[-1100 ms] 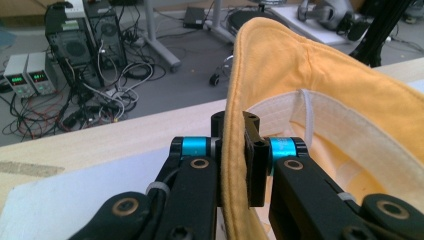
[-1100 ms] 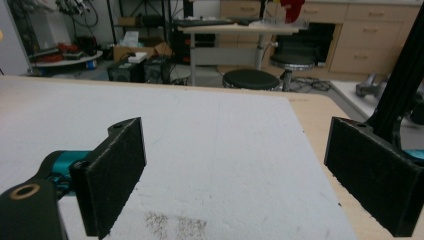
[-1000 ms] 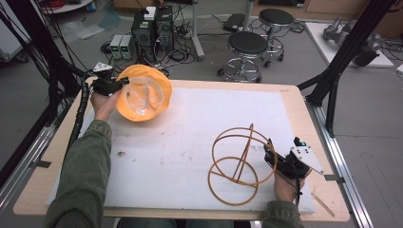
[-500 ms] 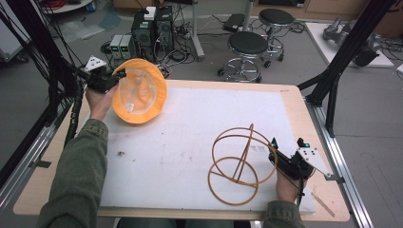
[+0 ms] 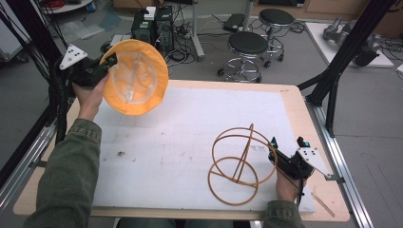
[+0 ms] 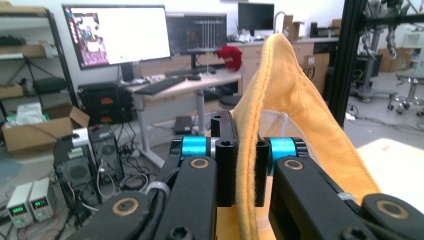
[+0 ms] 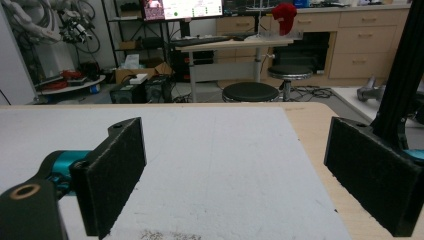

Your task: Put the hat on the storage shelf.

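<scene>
An orange fabric cap-like cover (image 5: 135, 78) hangs in the air over the table's far left corner, its open underside turned toward me. My left gripper (image 5: 110, 62) is shut on its rim; in the left gripper view the orange hem (image 6: 247, 150) runs pinched between the two black jaws of my left gripper (image 6: 245, 167). A frame of thin orange-brown rings (image 5: 244, 154) stands on the white mat at the front right. My right gripper (image 5: 286, 144) rests just right of that frame, open; in the right gripper view my right gripper (image 7: 240, 167) has only the mat between its wide-apart pads.
A white mat (image 5: 190, 128) covers most of the wooden table (image 5: 304, 118). Black frame posts (image 5: 340, 66) rise at the right edge. Two stools (image 5: 247, 45) and computer boxes (image 5: 152, 21) stand on the floor beyond the far edge.
The left hand has lifted the orange cover higher and slightly leftward off the table, tilting it more upright. The right gripper and the ring frame have stayed put.
</scene>
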